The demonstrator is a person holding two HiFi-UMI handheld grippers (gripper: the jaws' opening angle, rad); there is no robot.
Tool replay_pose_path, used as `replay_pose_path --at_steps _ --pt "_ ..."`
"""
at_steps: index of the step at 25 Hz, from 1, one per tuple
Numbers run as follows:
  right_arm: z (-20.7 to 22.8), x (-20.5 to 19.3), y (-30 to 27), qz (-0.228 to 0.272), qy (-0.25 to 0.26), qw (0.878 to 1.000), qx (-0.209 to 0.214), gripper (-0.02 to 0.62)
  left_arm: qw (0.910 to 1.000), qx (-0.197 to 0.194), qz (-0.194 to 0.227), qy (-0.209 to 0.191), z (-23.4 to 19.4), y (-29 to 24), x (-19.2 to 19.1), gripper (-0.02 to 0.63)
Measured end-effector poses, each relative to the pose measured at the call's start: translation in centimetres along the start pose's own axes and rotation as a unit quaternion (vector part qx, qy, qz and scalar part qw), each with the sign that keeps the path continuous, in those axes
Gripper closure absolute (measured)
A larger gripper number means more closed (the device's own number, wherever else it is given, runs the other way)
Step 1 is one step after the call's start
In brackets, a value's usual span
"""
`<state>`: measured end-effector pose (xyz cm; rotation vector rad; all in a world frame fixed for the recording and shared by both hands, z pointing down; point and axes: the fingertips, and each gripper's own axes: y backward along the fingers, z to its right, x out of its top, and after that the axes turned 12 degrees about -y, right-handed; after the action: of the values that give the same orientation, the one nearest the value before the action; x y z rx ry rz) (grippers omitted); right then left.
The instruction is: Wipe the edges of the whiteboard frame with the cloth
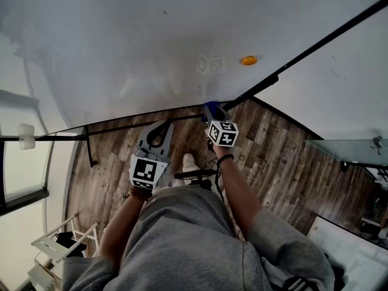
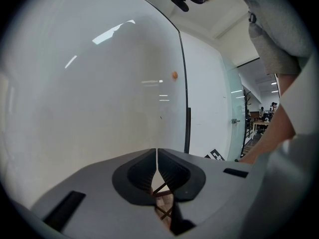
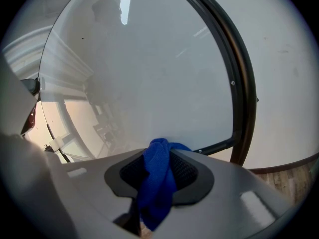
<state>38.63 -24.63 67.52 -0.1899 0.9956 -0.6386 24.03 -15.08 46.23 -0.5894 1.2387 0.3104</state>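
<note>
Item: your right gripper (image 3: 160,152). Its jaws pinch a bunched blue microfibre cloth (image 3: 158,183), whose folded top pokes out past the tips.

Item: large white whiteboard (image 1: 151,41) in a thin black metal frame (image 1: 121,128). In the head view the cloth meets the bottom rail, close to the lower right corner.

Item: small orange round magnet (image 1: 248,60) on the board, at 1 o'clock from the right gripper.

Item: your left gripper (image 2: 157,156), at 7 o'clock from the right one and off the board. Its jaws are pressed together on nothing.

Item: two marker cubes, one on each gripper, printed with black-and-white square patterns.

Item: brown wood-plank floor (image 1: 273,156) below the frame.
</note>
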Motion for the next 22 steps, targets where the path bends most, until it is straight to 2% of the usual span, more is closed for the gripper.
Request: replay_pose_path --at_steps 22 --pt "-2.7 -1.6 -0.8 -0.016 0.018 1.000 0.014 0.465 0.9999 0.007 -0.011 0.005 -2.2 1.7 -1.6 0.588"
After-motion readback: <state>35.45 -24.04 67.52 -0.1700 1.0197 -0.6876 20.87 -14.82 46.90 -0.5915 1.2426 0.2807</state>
